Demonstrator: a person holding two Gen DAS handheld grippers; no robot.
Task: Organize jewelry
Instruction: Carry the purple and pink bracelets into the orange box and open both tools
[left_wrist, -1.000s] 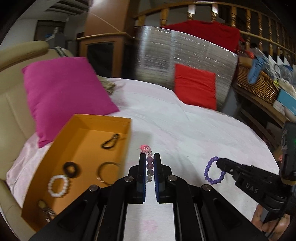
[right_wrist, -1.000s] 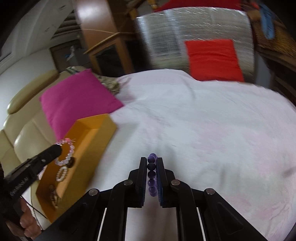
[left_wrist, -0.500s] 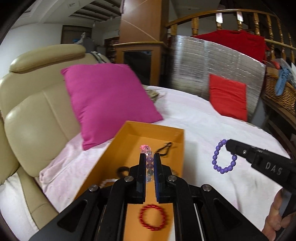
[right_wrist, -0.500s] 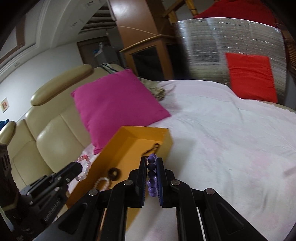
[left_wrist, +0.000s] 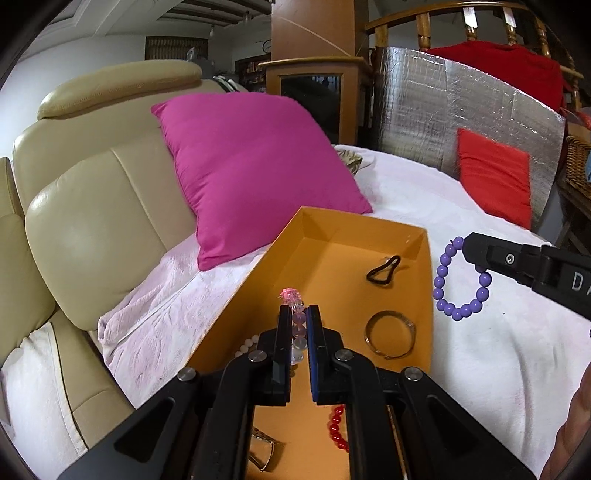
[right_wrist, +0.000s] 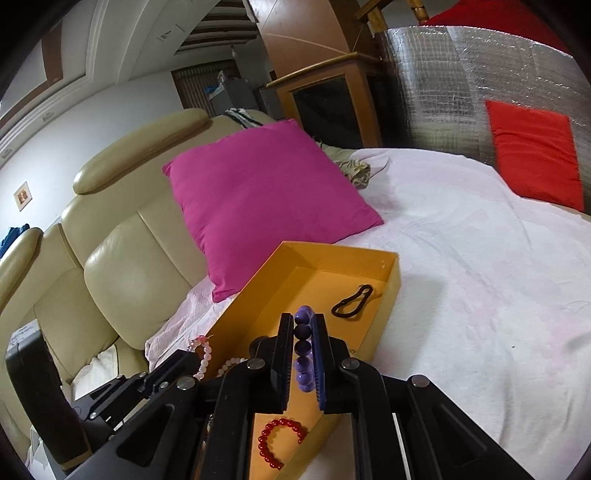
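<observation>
An open orange box (left_wrist: 332, 229) (right_wrist: 388, 266) lies on the white cloth. In it are a black loop (left_wrist: 384, 271) (right_wrist: 351, 301), a metal bangle (left_wrist: 389, 334), a red bead bracelet (left_wrist: 338, 428) (right_wrist: 280, 441) and a pale bead bracelet (left_wrist: 247, 343). My left gripper (left_wrist: 298, 314) is shut on a pink bead bracelet (left_wrist: 297, 317) above the box. My right gripper (right_wrist: 303, 325) is shut on a purple bead bracelet (right_wrist: 304, 350) (left_wrist: 460, 284) over the box's right side.
A magenta cushion (left_wrist: 251, 170) leans on the beige sofa (left_wrist: 92, 206) just behind the box. A red cushion (left_wrist: 495, 177) and a silver foil panel (left_wrist: 461, 103) stand at the far right. White cloth (right_wrist: 480, 295) spreads right of the box.
Both grippers have swung left from the open cloth to above the orange box, each still holding its bracelet. The box now fills the lower middle of both views.
</observation>
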